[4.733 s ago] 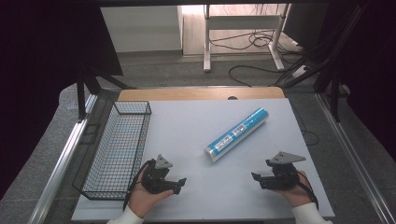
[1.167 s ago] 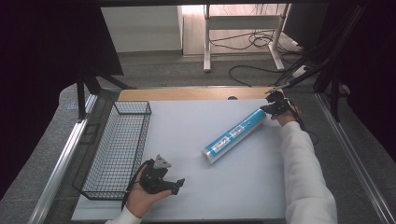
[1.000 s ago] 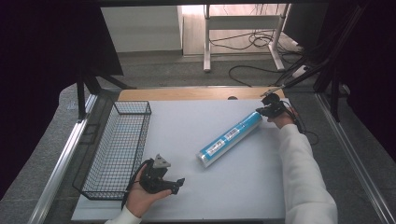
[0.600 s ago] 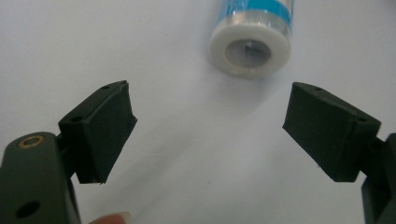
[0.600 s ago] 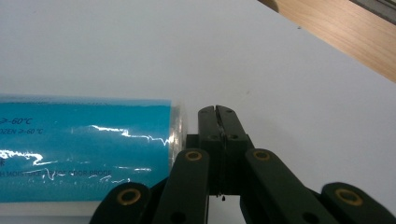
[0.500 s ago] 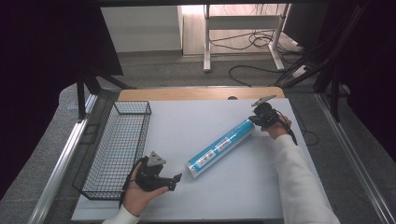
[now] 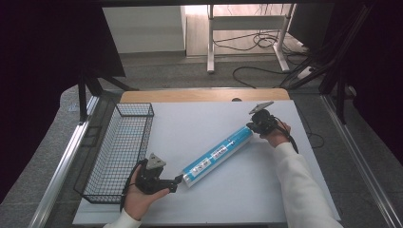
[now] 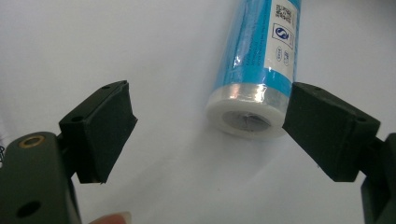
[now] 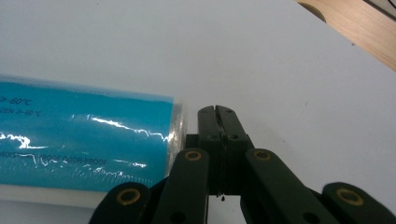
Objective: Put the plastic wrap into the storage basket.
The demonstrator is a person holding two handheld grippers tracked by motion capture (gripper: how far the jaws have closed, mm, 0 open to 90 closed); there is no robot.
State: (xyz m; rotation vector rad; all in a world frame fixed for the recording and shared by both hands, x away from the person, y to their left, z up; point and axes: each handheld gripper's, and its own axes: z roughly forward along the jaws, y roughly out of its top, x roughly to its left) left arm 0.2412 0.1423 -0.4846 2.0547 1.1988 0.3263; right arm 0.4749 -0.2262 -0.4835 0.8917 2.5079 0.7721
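Item: blue roll (image 7: 217, 154), lying slantwise mid-table on the white top (image 7: 199, 123). Our right gripper (image 7: 255, 124), jaws pressed together on nothing, sits against its far end. Our left gripper (image 7: 177, 182) gapes wide at the near end, which lies between the jaws, unheld. Wire basket (image 7: 119, 147) stands left.

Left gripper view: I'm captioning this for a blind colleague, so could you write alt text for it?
A blue-wrapped roll lies on a white table, its white open end between the open jaws of the left tool, close to the right-hand jaw. Small printed labels run along the roll's wrapper.
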